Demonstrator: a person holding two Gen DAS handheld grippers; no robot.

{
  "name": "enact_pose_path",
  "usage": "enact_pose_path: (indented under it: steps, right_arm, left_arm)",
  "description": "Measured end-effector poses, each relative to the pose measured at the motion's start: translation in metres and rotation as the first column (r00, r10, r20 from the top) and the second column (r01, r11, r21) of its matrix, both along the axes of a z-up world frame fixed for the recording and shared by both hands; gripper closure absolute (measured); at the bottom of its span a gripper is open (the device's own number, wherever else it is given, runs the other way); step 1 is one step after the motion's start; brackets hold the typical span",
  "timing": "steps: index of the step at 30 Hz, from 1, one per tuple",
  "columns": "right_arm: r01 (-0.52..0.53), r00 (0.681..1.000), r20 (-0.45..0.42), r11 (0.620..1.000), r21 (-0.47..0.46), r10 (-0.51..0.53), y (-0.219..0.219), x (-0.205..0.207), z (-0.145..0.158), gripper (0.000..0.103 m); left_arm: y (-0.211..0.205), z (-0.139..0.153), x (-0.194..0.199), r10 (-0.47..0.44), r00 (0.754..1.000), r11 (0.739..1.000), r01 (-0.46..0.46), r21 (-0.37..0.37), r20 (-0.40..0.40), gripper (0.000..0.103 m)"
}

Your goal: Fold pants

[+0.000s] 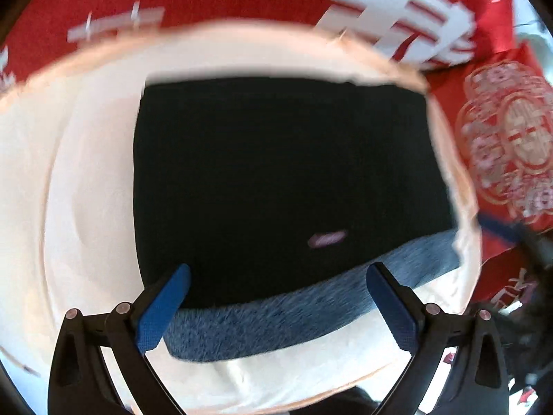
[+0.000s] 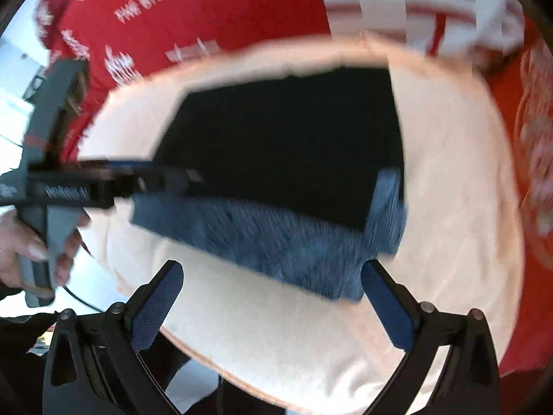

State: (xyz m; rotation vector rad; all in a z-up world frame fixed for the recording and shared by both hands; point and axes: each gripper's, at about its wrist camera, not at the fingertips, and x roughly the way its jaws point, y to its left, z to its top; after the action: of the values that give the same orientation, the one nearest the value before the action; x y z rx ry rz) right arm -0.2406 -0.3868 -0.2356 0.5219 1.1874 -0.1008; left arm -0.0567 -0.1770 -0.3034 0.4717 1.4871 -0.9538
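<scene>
Both fingers of the left gripper [image 1: 278,297] stand wide apart above the near edge of the folded pants [image 1: 283,186], which lie on a cream cloth [image 1: 86,190]. From the right wrist, the right gripper [image 2: 271,295] is also spread, holding nothing; the blurred pants [image 2: 276,159] lie beyond it, probably untouched.

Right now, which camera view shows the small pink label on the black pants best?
The left wrist view: the pink label lies unobstructed on the black pants. In the right wrist view, the pants appear blurred and no label can be seen.
</scene>
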Motion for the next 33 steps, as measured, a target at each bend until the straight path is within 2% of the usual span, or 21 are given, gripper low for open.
enact_pose_path:
  steps: [2, 4, 6, 7, 8, 11, 14, 19, 23, 26, 30, 33]
  right_arm:
    - [-0.026, 0.998, 0.059, 0.999, -0.047, 0.029, 0.002, 0.006, 0.015, 0.000]
    - [-0.070, 0.995, 0.071, 0.994, -0.078, 0.076, 0.005, 0.022, 0.017, 0.000]
    - [-0.105, 0.994, 0.013, 0.992, -0.070, 0.106, 0.008, 0.037, 0.000, 0.000]
    - [-0.132, 0.989, -0.073, 0.990, -0.049, 0.128, 0.010, 0.044, -0.017, 0.001]
    - [-0.147, 0.983, -0.117, 0.988, -0.051, 0.141, 0.011, 0.046, -0.024, 0.001]
    - [-0.181, 0.974, -0.155, 0.980, -0.088, 0.166, 0.018, 0.050, -0.010, 0.000]
    - [-0.124, 0.969, -0.230, 0.980, -0.156, 0.086, 0.018, 0.050, 0.009, 0.000]
    - [0.033, 0.949, -0.301, 0.979, -0.200, -0.093, 0.013, 0.048, 0.032, 0.000]
    - [0.057, 0.933, -0.328, 0.963, -0.265, -0.146, 0.010, 0.056, 0.046, 0.000]
    - [0.066, 0.929, -0.342, 0.970, -0.233, -0.145, 0.009, 0.061, 0.052, 0.000]
    - [0.063, 0.927, -0.347, 0.972, -0.227, -0.142, 0.007, 0.065, 0.056, 0.000]
    - [0.087, 0.924, -0.346, 0.971, -0.221, -0.161, 0.003, 0.065, 0.062, 0.000]
  left_arm:
    - [0.002, -0.005, 0.001, -0.013, 1.000, 1.000, 0.013, 0.014, 0.017, 0.001]
    - [-0.002, -0.004, 0.003, -0.009, 1.000, 1.000, 0.008, 0.029, 0.016, 0.001]
    - [-0.004, 0.003, 0.004, 0.001, 1.000, 0.999, -0.002, 0.039, 0.021, 0.001]
    - [-0.004, 0.009, 0.005, 0.001, 0.999, 0.999, -0.004, 0.050, 0.041, 0.001]
    - [-0.005, 0.014, 0.005, 0.003, 0.998, 0.998, -0.007, 0.055, 0.059, 0.001]
    - [-0.001, 0.037, 0.010, 0.025, 0.993, 0.996, -0.035, 0.078, 0.117, 0.001]
    - [0.003, 0.060, 0.012, 0.057, 0.987, 0.991, -0.075, 0.115, 0.150, 0.001]
    - [-0.003, 0.083, 0.006, 0.038, 0.978, 0.990, -0.065, 0.129, 0.204, 0.001]
    - [-0.011, 0.092, 0.006, 0.031, 0.970, 0.987, -0.068, 0.148, 0.240, 0.001]
    - [-0.011, 0.100, 0.013, 0.051, 0.970, 0.984, -0.089, 0.153, 0.236, 0.001]
    - [-0.008, 0.110, 0.024, 0.093, 0.978, 0.989, -0.113, 0.099, 0.189, 0.001]
    - [-0.009, 0.114, 0.026, 0.085, 0.972, 0.988, -0.112, 0.111, 0.220, 0.001]
